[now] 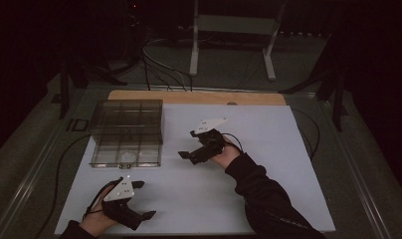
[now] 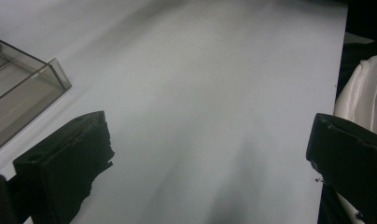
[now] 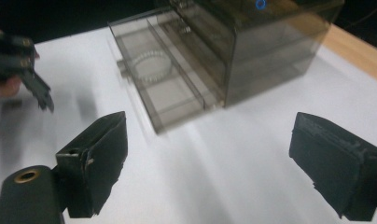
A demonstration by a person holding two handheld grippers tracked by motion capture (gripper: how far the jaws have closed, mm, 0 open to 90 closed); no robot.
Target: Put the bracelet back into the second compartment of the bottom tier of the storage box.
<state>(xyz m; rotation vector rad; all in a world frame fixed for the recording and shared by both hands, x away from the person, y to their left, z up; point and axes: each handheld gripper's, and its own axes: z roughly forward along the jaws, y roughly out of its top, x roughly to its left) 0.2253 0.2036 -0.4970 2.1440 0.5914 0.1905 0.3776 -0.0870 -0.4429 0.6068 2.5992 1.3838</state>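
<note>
A smoky clear drawer box stands at the back left of the white board. Its lowest drawer is pulled out, and a pale beaded ring lies inside it. My right gripper hovers just right of the box, open and empty, jaws pointing at the drawer. In the right gripper view its jaws stand wide apart above bare board. My left gripper is open near the front edge, below the drawer. In the left gripper view nothing sits between its jaws, and a drawer corner shows at the left.
A wooden strip runs along the board's far edge. Cables and a white stand lie on the floor beyond. Pale cloth shows at the right of the left gripper view. The left gripper appears far off in the right gripper view.
</note>
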